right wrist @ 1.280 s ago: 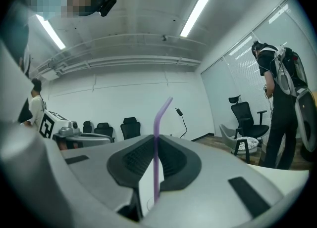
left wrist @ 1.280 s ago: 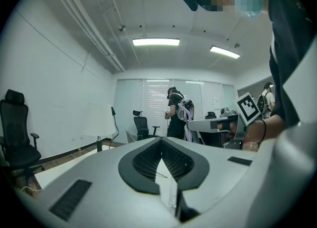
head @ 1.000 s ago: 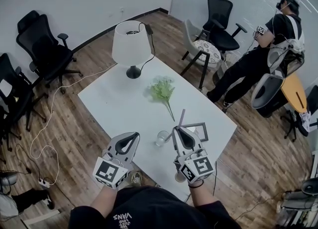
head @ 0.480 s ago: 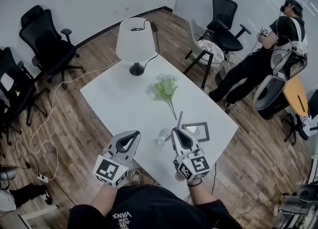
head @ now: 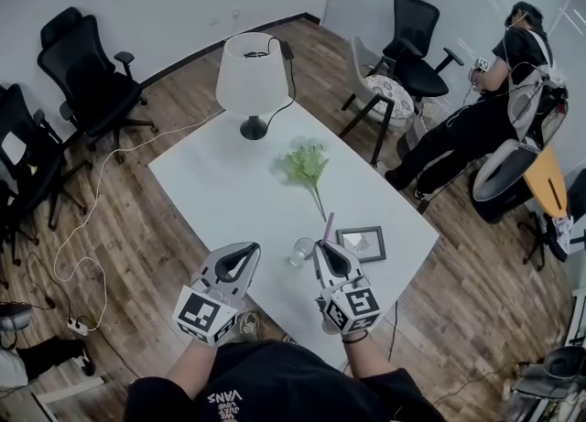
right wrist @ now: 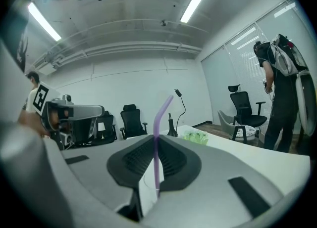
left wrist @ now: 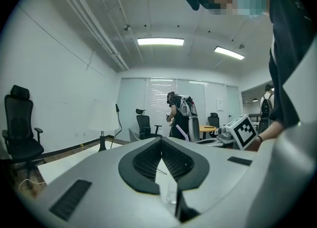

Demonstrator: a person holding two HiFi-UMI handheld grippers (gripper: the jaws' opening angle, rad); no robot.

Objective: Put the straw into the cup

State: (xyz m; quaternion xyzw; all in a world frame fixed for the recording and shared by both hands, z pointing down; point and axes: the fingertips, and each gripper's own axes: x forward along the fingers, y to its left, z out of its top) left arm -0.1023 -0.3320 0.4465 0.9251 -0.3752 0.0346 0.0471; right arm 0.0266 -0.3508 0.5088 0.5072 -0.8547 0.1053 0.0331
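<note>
A purple bendy straw (head: 329, 226) stands upright with my right gripper (head: 327, 248) shut on its lower part. In the right gripper view the straw (right wrist: 156, 133) runs up between the closed jaws, its bent top leaning right. The clear cup (head: 301, 250) stands on the white table (head: 229, 187) near the front edge, just left of the right gripper and below the straw's height. My left gripper (head: 244, 258) hovers left of the cup, jaws together and empty. Through the gap under its pads in the left gripper view, the cup (left wrist: 172, 192) shows.
A small picture frame (head: 361, 242) lies right of the cup, green flowers (head: 305, 165) lie mid-table, and a white lamp (head: 252, 77) stands at the far end. Office chairs (head: 87, 68) ring the table. A person (head: 490, 109) stands at the back right.
My right gripper has sunk a little with the straw, closer to the cup's level. The left gripper has stayed put.
</note>
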